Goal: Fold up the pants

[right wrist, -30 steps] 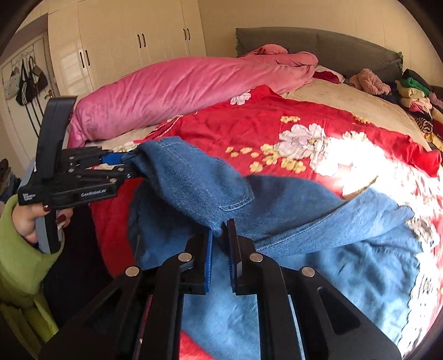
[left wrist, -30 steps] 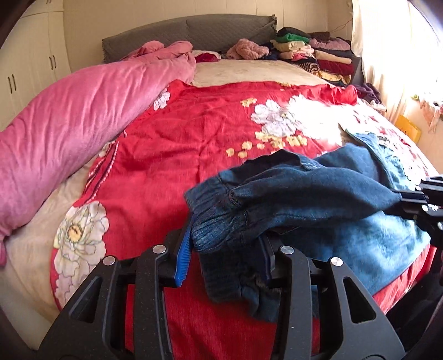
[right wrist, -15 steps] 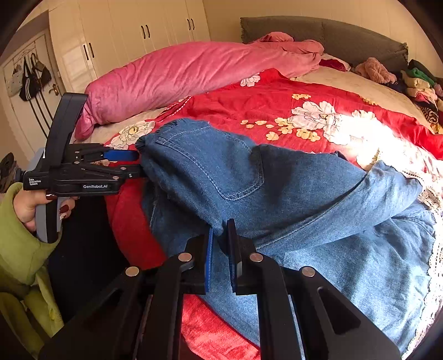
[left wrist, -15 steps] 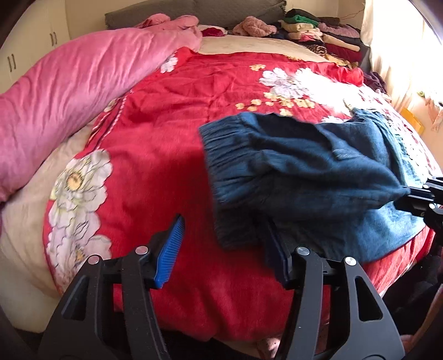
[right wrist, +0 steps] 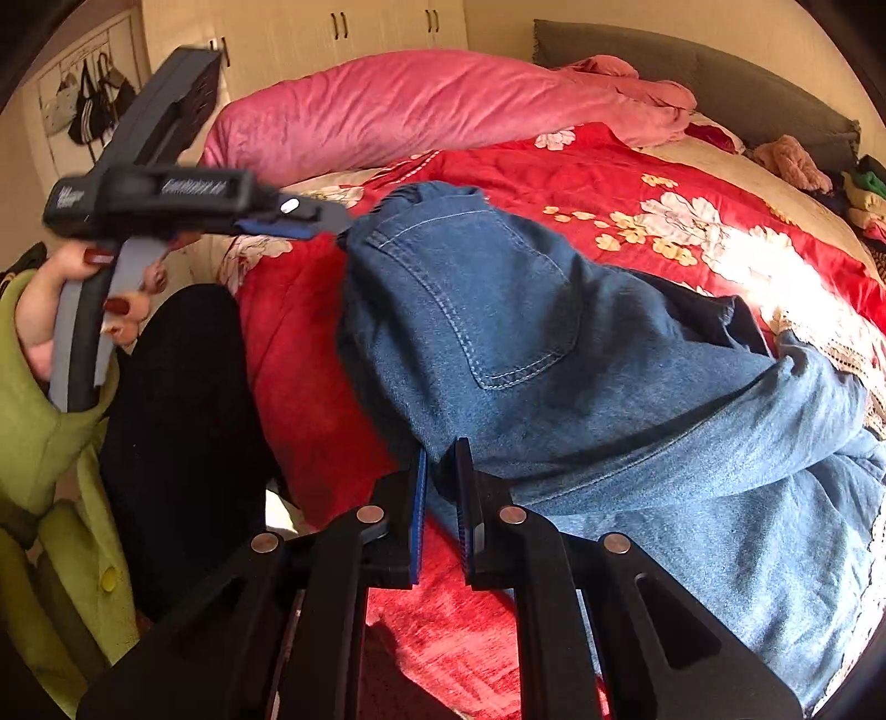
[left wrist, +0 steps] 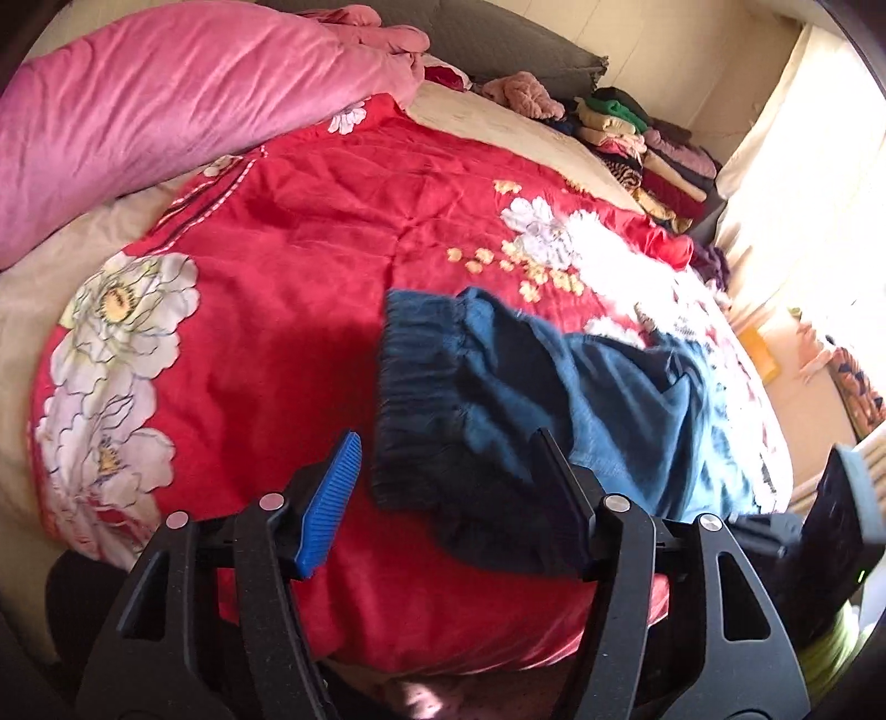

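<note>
Bed w/ red floral quilt [left wrist: 310, 266] fills both views. Long pink duvet roll [left wrist: 166, 99] along its far-left side, grey headboard [right wrist: 720, 83] behind, stack of folded clothes [left wrist: 637, 144] at the head end by the window. White wardrobe doors [right wrist: 332, 33] and hanging bags visible in right wrist view.

Jeans [right wrist: 581, 376] lie bunched on quilt at the near edge, back pocket facing up, elastic waistband [left wrist: 421, 399] toward left side.

Left gripper [left wrist: 448, 487]: jaws spread wide, waistband edge sits between the fingers, no pinch. Blurred in right wrist view.

Right gripper [right wrist: 440, 509]: jaws nearly together, pinching a denim fold of the jeans at the near edge.
</note>
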Motion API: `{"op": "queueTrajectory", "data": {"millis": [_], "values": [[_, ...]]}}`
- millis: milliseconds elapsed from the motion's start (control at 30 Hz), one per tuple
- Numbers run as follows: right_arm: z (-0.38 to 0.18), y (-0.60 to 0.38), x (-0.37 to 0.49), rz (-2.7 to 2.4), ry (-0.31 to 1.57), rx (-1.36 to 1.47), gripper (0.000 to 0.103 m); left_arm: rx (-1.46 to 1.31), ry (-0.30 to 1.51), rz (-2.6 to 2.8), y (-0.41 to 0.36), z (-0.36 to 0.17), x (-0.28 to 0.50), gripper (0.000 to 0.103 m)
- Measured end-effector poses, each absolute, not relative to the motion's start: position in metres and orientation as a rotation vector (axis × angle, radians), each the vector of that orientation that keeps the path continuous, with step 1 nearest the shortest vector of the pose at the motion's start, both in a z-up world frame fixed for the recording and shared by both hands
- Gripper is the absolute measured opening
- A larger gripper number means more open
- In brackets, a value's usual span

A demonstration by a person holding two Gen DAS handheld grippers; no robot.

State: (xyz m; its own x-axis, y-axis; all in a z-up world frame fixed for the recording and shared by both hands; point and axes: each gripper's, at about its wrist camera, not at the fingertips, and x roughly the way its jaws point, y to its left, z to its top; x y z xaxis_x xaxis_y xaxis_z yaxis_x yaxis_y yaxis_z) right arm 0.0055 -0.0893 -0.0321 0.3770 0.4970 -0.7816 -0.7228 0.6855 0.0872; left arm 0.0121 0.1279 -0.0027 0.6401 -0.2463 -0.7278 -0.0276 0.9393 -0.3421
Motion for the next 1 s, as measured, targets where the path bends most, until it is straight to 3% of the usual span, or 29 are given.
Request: {"op": "queueTrajectory", "data": {"millis": [133, 200, 300, 367, 433, 567, 667, 767, 1000], "values": [[-0.042, -0.083, 0.005, 0.8, 0.92, -0.306, 0.009, -0.179, 0.823, -0.078, 0.1, 0.007, 0.02, 0.053], [-0.046, -0.084, 0.005, 0.81, 0.946, -0.299, 0.012, -0.037, 0.887, -0.007, 0.086, -0.012, 0.03, 0.045], [-0.041, -0.088, 0.002, 0.866, 0.963, -0.258, 0.013, -0.009, 0.939, 0.02, 0.085, -0.035, 0.03, 0.043], [-0.028, -0.097, 0.002, 0.852, 0.902, -0.222, 0.044, 0.036, 0.912, 0.027, 0.082, -0.036, 0.024, 0.044], [-0.017, -0.107, 0.007, 0.8, 0.85, -0.181, 0.052, 0.049, 0.906, 0.027, 0.081, -0.037, 0.022, 0.044], [-0.019, -0.115, 0.02, 0.703, 0.849, -0.122, 0.053, 0.041, 0.902, 0.025, 0.082, -0.04, 0.022, 0.044], [-0.038, -0.112, 0.025, 0.661, 0.922, -0.137, 0.063, 0.061, 0.891, 0.033, 0.08, -0.04, 0.02, 0.044], [-0.059, -0.108, 0.033, 0.626, 1.024, -0.157, 0.064, 0.055, 0.884, 0.028, 0.081, -0.037, 0.017, 0.044], [-0.055, -0.113, 0.029, 0.639, 1.005, -0.132, 0.068, 0.024, 0.862, 0.031, 0.084, -0.026, 0.01, 0.045]]}}
